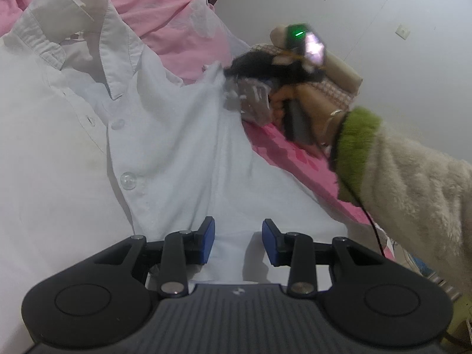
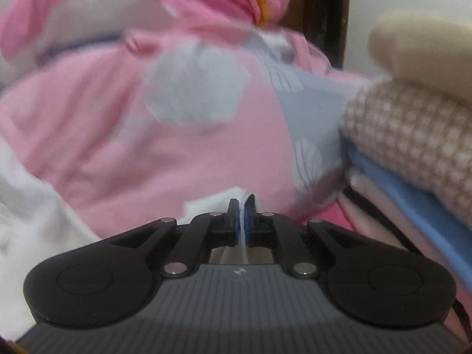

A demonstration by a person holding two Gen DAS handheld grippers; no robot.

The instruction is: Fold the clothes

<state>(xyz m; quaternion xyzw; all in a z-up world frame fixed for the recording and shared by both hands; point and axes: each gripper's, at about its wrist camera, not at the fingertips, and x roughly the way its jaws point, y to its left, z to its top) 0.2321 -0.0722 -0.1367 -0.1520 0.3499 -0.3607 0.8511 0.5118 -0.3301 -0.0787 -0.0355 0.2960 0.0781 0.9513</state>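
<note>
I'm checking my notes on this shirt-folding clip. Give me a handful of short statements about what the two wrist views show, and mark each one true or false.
1. The white shirt is buttoned, with its collar showing. True.
2. The right tongs stand wide open with nothing between them. False: they are shut on a thin edge of white cloth.
3. The left tongs are parted above the shirt. True.
4. The shirt lies on a bare wooden table. False: pink bedding lies around it.
5. The hand holding the right tongs wears a plain blue sleeve. False: the sleeve is fluffy cream with a green cuff.
</note>
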